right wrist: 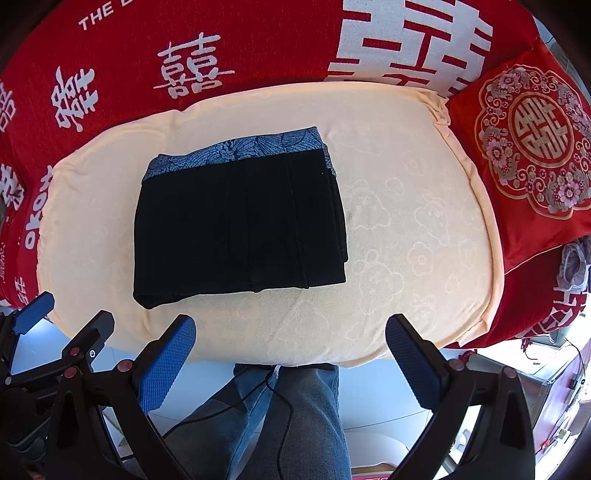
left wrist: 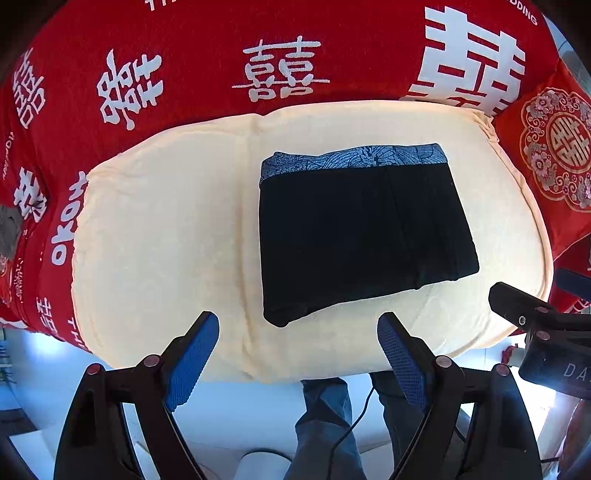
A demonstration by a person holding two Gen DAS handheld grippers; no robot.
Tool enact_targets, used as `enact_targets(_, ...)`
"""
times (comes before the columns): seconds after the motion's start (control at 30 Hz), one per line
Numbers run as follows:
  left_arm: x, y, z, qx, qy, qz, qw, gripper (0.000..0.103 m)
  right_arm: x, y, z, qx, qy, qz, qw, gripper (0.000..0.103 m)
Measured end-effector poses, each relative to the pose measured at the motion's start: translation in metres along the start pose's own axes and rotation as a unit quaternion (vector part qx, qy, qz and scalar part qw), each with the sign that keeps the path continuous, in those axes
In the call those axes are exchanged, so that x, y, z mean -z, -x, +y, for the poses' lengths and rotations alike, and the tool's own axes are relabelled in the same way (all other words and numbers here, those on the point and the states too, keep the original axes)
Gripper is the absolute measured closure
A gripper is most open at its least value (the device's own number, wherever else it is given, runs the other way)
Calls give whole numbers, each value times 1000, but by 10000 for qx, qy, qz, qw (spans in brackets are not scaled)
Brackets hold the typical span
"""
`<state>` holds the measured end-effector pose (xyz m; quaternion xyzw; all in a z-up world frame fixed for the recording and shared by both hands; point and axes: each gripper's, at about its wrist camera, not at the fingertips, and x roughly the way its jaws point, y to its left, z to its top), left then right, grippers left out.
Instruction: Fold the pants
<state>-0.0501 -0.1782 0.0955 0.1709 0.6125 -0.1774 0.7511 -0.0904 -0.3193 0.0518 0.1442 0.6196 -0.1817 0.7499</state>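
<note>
**Tool Status and Garment Position: Pants Folded on Cushion**

The left tool (left wrist: 298, 334) has its jaws spread wide and grips nothing. Its blue-padded fingertips (left wrist: 207, 334) hang over the near edge of the cream cushion (left wrist: 162, 236), apart from the fabric. The right tool (right wrist: 290, 338) is likewise spread wide and unloaded, positioned just beside the left tool and above the same near edge. In the left wrist view, part of the right tool appears at the right border; in the right wrist view, part of the left tool appears at the lower left.

The pants (right wrist: 240, 221) lie folded into a compact dark rectangle on the cushion. A blue patterned band (right wrist: 236, 151) runs along the far edge of the folded stack. Layered fold edges are visible along the right side. Neither tool touches the garment.

The cushion rests on a red cover (right wrist: 221, 33) printed with white characters. A red embroidered pillow (right wrist: 532, 147) sits at the cushion's right end, touching it. The operator's jeans-clad legs (right wrist: 295, 413) and a black cable (right wrist: 275, 387) appear below, between the tool fingers.
</note>
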Motion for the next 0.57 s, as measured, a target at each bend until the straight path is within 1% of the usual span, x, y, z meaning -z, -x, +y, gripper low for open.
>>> enact_targets(0.3, 0, -1, 1, -64, 21, 8, 10000, 15, -3, -2, 3, 25, 112, 29, 9999, 0)
enact_targets(0.47, 1, 3, 2, -2, 4, -156, 9999, 15, -4, -3, 5, 19, 138, 34, 9999, 0)
enact_targets(0.57, 1, 3, 3, 45, 5, -124, 9999, 15, -5, -3, 4, 20, 131, 31, 9999, 0)
